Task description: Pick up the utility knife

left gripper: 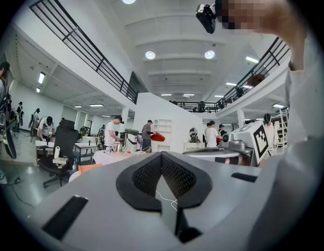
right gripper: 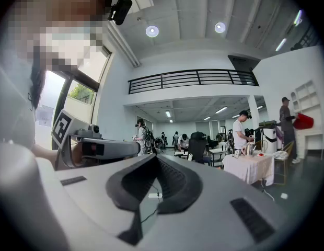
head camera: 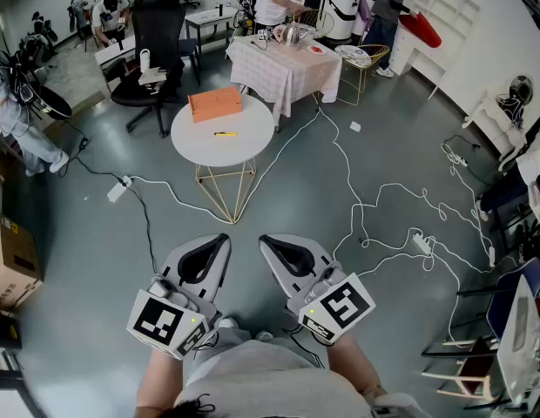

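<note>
The utility knife [head camera: 225,133], small and yellow, lies on a round white table [head camera: 244,146] some way ahead of me. An orange box [head camera: 215,104] sits behind it on the same table. My left gripper [head camera: 221,239] and right gripper [head camera: 265,240] are held low near the person's body, side by side above the grey floor and far short of the table. In the left gripper view the left gripper [left gripper: 162,156] has its jaws closed tip to tip with nothing between them. In the right gripper view the right gripper [right gripper: 154,159] is shut and empty too. The knife shows in neither gripper view.
White cables [head camera: 374,207] and power strips [head camera: 119,188] trail over the floor around the table. A black office chair [head camera: 152,59] and a cloth-covered table [head camera: 283,68] stand behind it. Several people work at the back. A cardboard box [head camera: 10,264] is at the left, chairs [head camera: 505,320] at the right.
</note>
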